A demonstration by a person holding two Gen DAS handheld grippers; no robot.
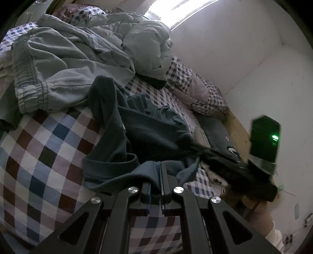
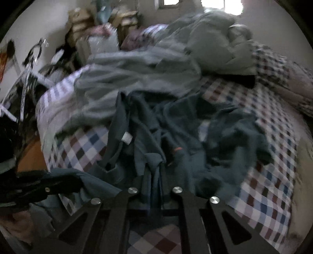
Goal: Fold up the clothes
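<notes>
Checkered bedsheet (image 1: 45,148) under crumpled dark teal garment (image 2: 176,125), long axis unclear, both tools (image 1: 155,168) (image 2: 154,170) clenched on its fabric.

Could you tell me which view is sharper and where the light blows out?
Left wrist view: sharp, the dark blue garment crisp, the window overexposed. Right wrist view: motion-blurred throughout, the checked sheet smeared, bright window patches clipped at the top; both curve at the edges.
</notes>
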